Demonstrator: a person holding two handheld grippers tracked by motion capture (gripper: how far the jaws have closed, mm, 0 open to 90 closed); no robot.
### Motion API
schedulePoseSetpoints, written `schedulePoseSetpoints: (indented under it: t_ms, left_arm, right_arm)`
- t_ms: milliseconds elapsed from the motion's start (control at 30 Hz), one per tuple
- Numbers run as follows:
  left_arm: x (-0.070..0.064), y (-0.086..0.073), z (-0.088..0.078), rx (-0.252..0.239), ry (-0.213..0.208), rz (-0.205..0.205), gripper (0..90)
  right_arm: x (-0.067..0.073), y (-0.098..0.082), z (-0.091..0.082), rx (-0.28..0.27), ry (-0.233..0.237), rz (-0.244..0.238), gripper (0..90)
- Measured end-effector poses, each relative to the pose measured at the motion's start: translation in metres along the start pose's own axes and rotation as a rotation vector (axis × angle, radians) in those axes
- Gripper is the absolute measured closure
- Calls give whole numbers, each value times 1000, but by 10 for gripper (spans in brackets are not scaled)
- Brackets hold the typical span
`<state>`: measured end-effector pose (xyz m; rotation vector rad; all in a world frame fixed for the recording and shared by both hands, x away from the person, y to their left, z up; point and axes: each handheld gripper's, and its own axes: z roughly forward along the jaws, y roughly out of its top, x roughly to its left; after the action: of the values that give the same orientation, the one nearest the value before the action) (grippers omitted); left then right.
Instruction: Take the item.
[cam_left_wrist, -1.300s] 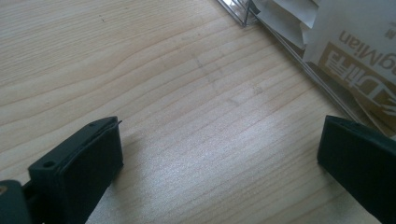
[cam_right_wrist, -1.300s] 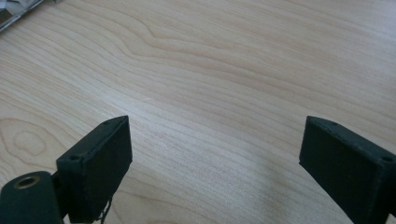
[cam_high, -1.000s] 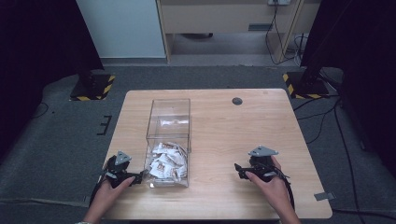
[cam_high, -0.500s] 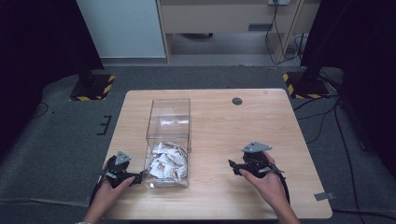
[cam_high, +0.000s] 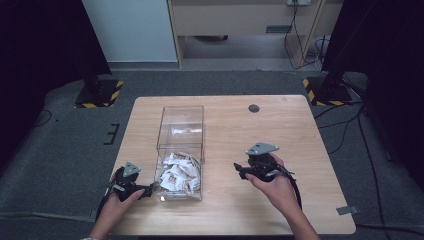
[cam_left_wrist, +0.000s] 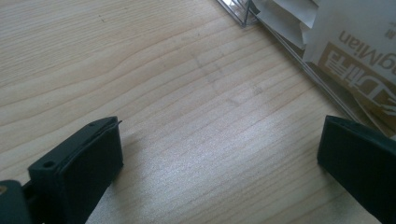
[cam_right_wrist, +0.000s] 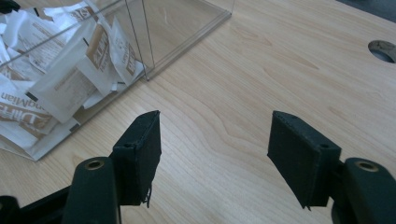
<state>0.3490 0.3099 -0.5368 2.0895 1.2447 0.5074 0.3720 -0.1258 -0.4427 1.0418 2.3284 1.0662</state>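
A clear plastic box (cam_high: 181, 131) stands left of centre on the wooden table (cam_high: 300, 130), its near half heaped with white and tan paper packets (cam_high: 176, 176). My left gripper (cam_high: 146, 190) rests on the table just left of the box's near corner, jaws wide apart over bare wood (cam_left_wrist: 222, 135), with the packets (cam_left_wrist: 355, 42) behind the box wall at the upper right. My right gripper (cam_high: 239, 171) hovers to the right of the box and points toward it. Its jaws have just been closing, but it (cam_right_wrist: 217, 133) is open with nothing between them. The box wall (cam_right_wrist: 140, 37) and packets (cam_right_wrist: 56, 84) lie ahead of it.
A round dark hole (cam_high: 254, 108) sits in the tabletop near the far edge, also seen as a hole (cam_right_wrist: 384, 50) at the right gripper view's upper right. Yellow-and-black striped stand bases (cam_high: 100, 95) (cam_high: 325, 92) sit on the grey floor beyond the table's far corners.
My right gripper has lifted and moved left toward the box, and its jaws look narrower. The left gripper and the box have stayed put.
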Motion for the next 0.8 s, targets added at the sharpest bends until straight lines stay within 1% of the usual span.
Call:
schedulePoseSetpoints:
  t_ms: [167,267,467,667,733,800]
  left_arm:
    - [0,0,0,0,0,0,0]
    - [0,0,0,0,0,0,0]
    - [0,0,0,0,0,0,0]
    - [0,0,0,0,0,0,0]
    - [0,0,0,0,0,0,0]
    - [0,0,0,0,0,0,0]
  right_arm:
    - [4,11,0,-5,8,-12,366]
    - [8,19,0,-7,13,-29,377]
    - [11,28,0,-15,19,-28,389]
    - [17,41,0,-20,39,-31,413]
    - [21,47,1,-19,50,-44,424]
    - [22,49,2,-19,51,-50,424]
